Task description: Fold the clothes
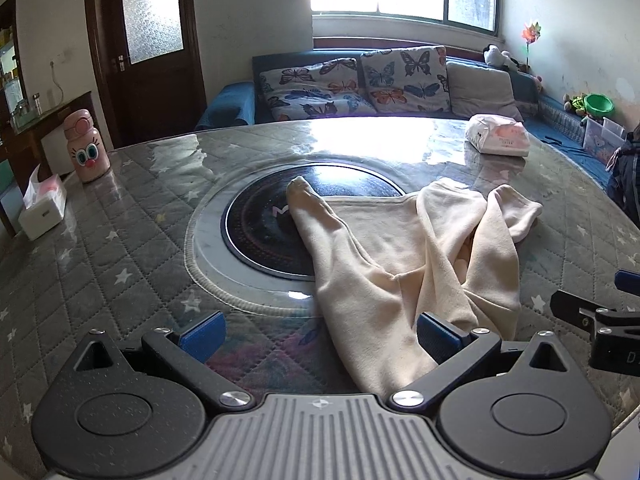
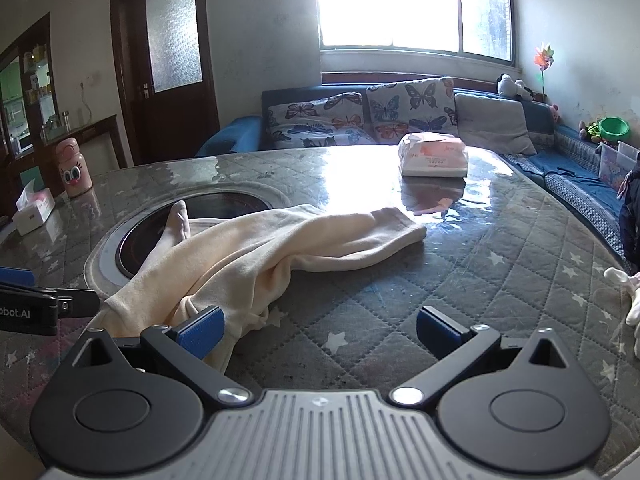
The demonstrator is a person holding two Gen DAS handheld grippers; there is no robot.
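Note:
A cream footed garment (image 1: 384,264) lies rumpled on the quilted table, one leg stretched over the round black hob (image 1: 260,224), the others bunched to the right. My left gripper (image 1: 320,336) is open, low over the garment's near end, its right pad (image 1: 434,332) touching the cloth. In the right wrist view the same garment (image 2: 256,256) lies ahead and to the left. My right gripper (image 2: 320,328) is open, its left pad (image 2: 202,330) over the cloth's near edge, its right pad over bare table.
A pink cartoon bottle (image 1: 86,146) and a tissue box (image 1: 42,210) stand at the table's left edge. A wipes pack (image 1: 498,136) lies at the far right. A white cloth piece (image 2: 628,292) lies at the right edge. A sofa (image 2: 400,116) stands behind.

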